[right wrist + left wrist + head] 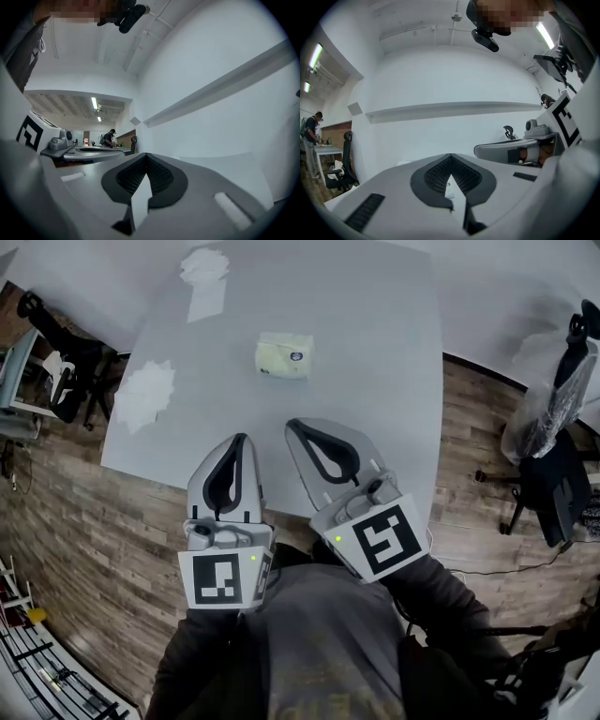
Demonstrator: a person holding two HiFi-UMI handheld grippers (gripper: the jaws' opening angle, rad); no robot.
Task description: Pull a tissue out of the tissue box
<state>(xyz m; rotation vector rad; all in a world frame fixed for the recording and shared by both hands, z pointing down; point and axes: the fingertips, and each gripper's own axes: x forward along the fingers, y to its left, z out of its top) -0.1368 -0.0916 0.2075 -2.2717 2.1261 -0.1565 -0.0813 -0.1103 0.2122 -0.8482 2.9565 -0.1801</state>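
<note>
A pale yellow-green tissue box (284,355) lies on the white table (375,343), a little beyond its middle. Both grippers are held close to my body over the table's near edge, well short of the box. My left gripper (239,439) is shut, its jaws meeting at the tip with nothing between them; in its own view the left gripper (451,157) points over the table toward a white wall. My right gripper (295,425) is also shut and empty, just right of the left one. The right gripper view shows only the right gripper's (146,155) closed jaws and a white wall.
Two loose crumpled tissues lie on the table, one at the left edge (143,395) and one at the far left corner (204,277). Office chairs stand on the wooden floor at the left (56,362) and right (553,456). A person (310,129) stands far off by a desk.
</note>
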